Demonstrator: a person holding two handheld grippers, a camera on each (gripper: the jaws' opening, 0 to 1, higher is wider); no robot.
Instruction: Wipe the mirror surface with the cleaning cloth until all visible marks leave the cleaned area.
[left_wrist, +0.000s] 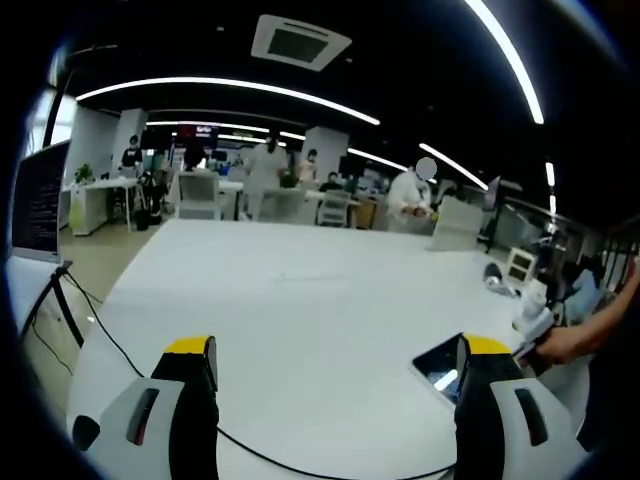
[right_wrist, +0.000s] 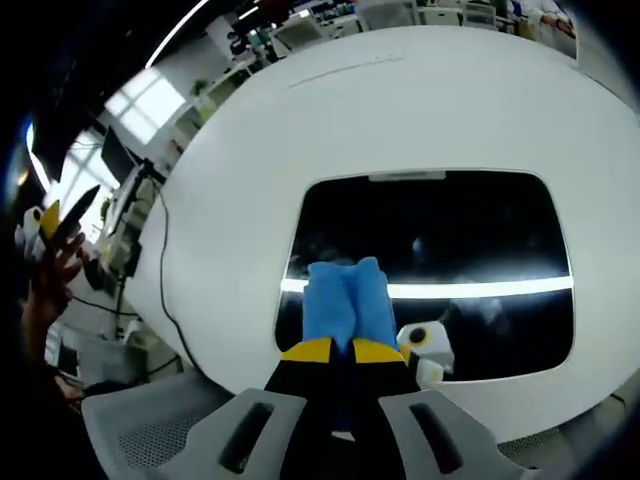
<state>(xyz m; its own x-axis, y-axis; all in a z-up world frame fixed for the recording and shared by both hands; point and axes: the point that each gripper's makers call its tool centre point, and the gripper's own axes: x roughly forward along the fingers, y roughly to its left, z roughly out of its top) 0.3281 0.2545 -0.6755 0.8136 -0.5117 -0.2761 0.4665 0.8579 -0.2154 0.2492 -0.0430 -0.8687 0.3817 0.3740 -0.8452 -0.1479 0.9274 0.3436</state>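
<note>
Right tongs (right_wrist: 343, 350): clamped on folded blue cleaning cloth (right_wrist: 347, 300), pressed to dark rectangular mirror (right_wrist: 470, 230), frame centre, for wiping. Left tongs (left_wrist: 335, 360): wide apart, empty, raised above white bench (left_wrist: 290, 300).

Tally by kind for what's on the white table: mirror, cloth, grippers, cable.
Mirror: 1
Blue cleaning cloth: 1
Grippers: 2, the left gripper open over the table, the right gripper shut on the cloth
Black cable: 1
Total: 5
</note>
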